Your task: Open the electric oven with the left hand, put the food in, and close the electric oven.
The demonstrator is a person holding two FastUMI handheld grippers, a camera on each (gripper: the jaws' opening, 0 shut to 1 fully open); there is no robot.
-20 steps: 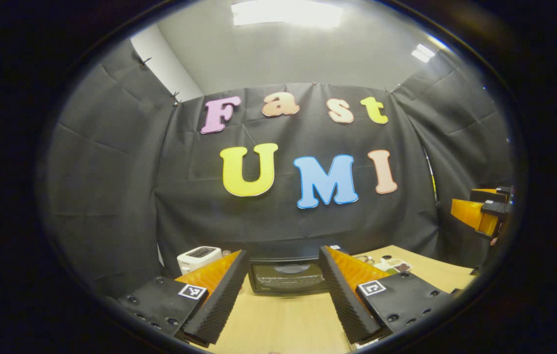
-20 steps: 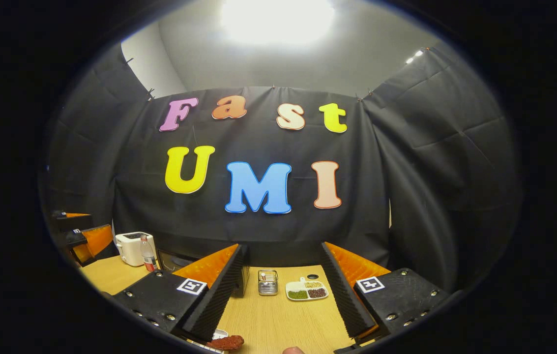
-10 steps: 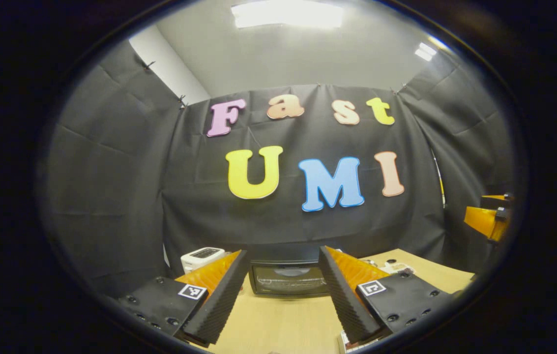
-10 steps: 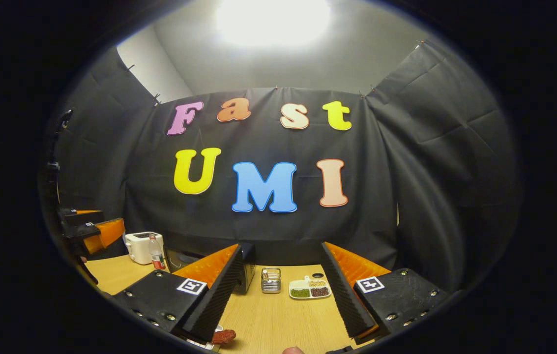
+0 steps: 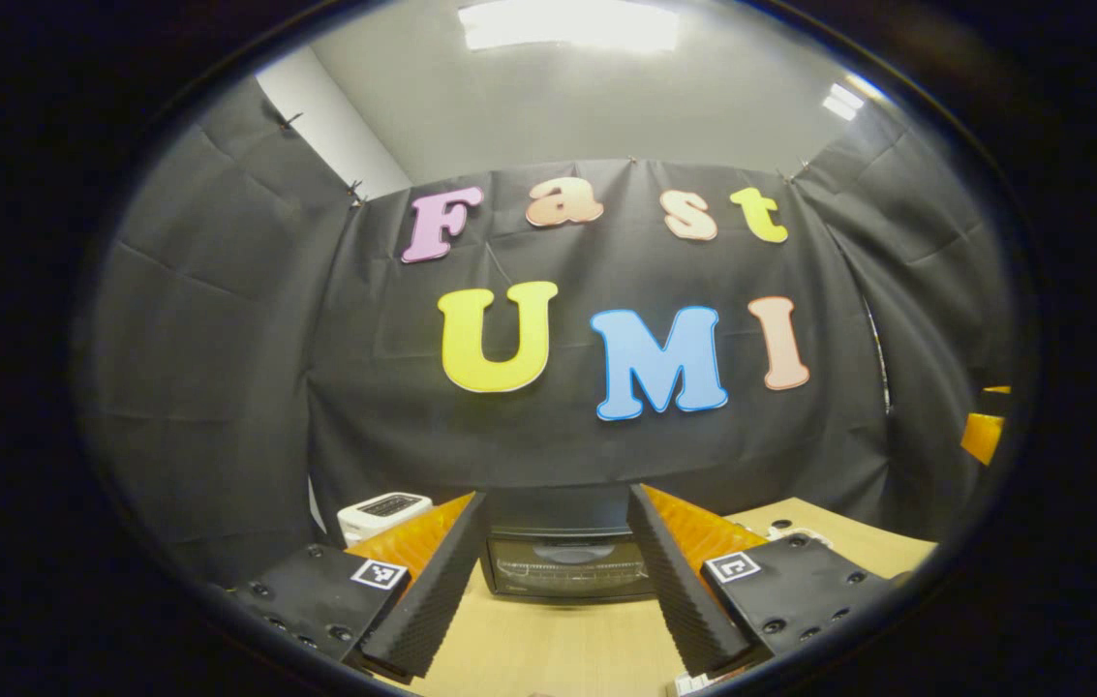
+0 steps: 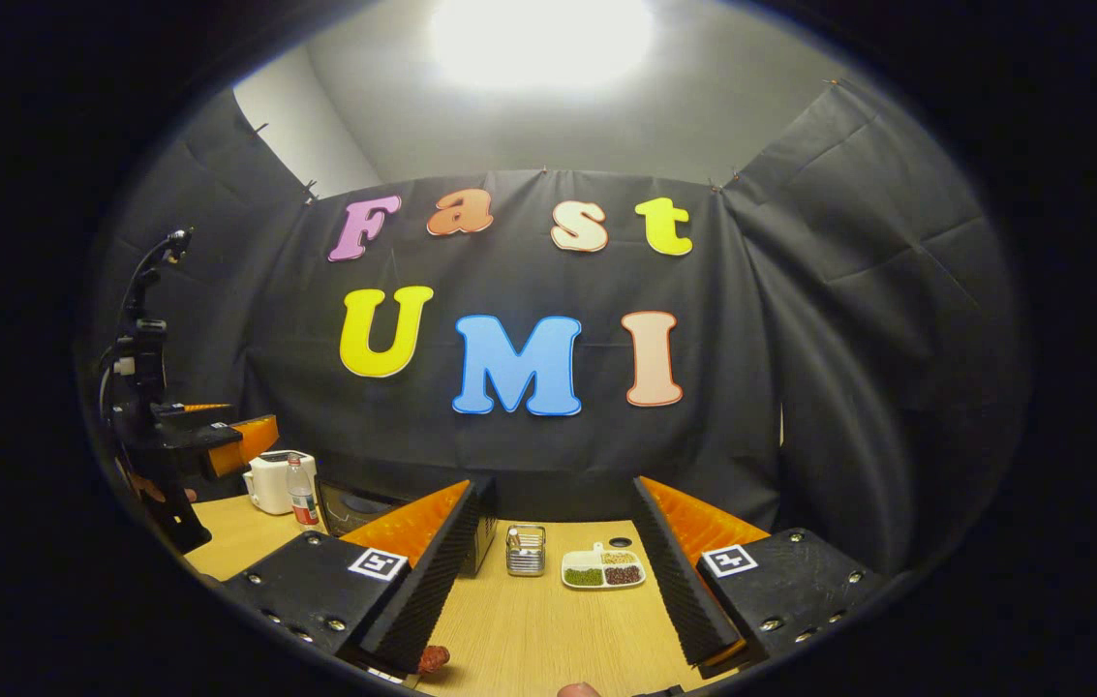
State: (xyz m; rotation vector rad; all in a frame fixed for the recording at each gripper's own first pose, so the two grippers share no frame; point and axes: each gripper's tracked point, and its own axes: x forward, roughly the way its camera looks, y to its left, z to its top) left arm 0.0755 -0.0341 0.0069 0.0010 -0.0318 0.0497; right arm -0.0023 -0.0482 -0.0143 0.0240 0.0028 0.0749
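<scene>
From my left gripper (image 5: 556, 571) I see the toaster (image 5: 381, 511) at far left on the table (image 5: 558, 649), then the oven (image 5: 567, 560) straight ahead, framed between my spread fingers and well apart from them; the jaws are released and hold nothing. The oven is a black box, its door shut, with a dark glass window through which a wire rack shows faintly. From my right gripper (image 6: 548, 581), also released and empty, the other gripper (image 6: 219, 445) hangs at far left above the table edge, then the toaster, a bottle (image 6: 298, 494), the oven's corner (image 6: 354, 508) behind my left finger, a reddish piece of food (image 6: 432, 658) just beside that fingertip, a wire caddy (image 6: 526, 550), and a divided dish (image 6: 603, 571).
</scene>
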